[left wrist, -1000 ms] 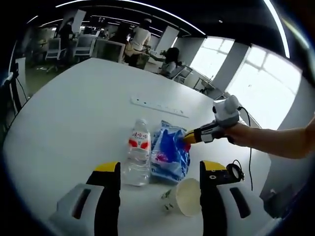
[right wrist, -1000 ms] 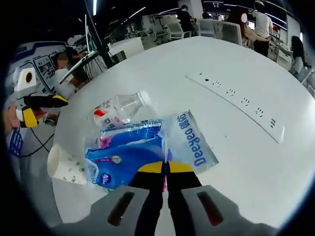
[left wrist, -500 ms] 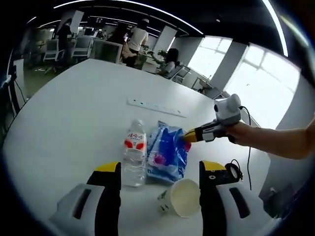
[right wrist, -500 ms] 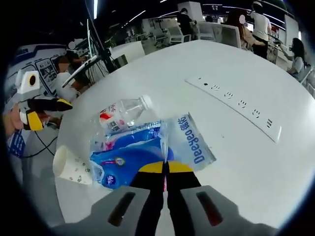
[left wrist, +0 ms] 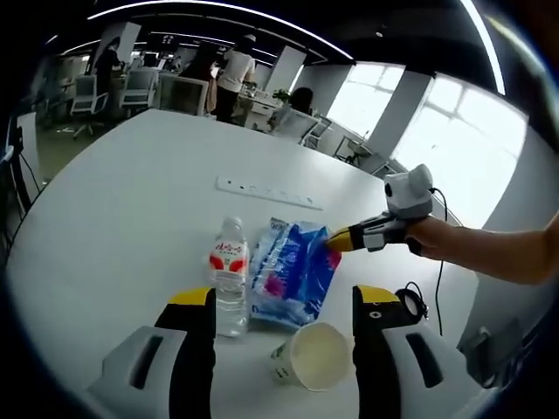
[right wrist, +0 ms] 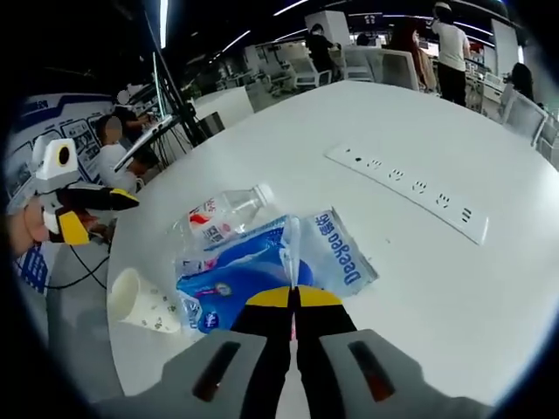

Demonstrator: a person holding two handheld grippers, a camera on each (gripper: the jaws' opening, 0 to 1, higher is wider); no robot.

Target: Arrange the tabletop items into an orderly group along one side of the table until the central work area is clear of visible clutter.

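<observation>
While the left gripper hangs w/ jaws spread wide and nothing between them, its view shows the blue tissue pack and water bottle sitting a bit further up-frame than 1 s ago. The whole scene has shifted too, so some of that is the camera moving. The paper cup lies on its side betw. the two jaws' tips, mouth toward the camera, nearer the right-hand jaw, not touched as far as I can tell. The bottle lies flat just beyond the left-hand jaw, cap pointing away. The pack touches the bottle's side. The right gripper comes in from the right, tips clamped on the pack's far edge. A white power strip lies well beyond, on the white table.

Right gripper view: the right gripper's jaws are pressed together on the pack's seam flap, at the near edge. Vs. 1 s ago the pack, bottle and cup appear smaller and tighter together, and the pack's angle to the power strip looks changed. My read: the pack is being dragged toward the bottle and cup, so the three are bunching near the table edge, which suits the grouping. The strip remains apart from them. The left gripper shows at far left, jaws parted.
</observation>
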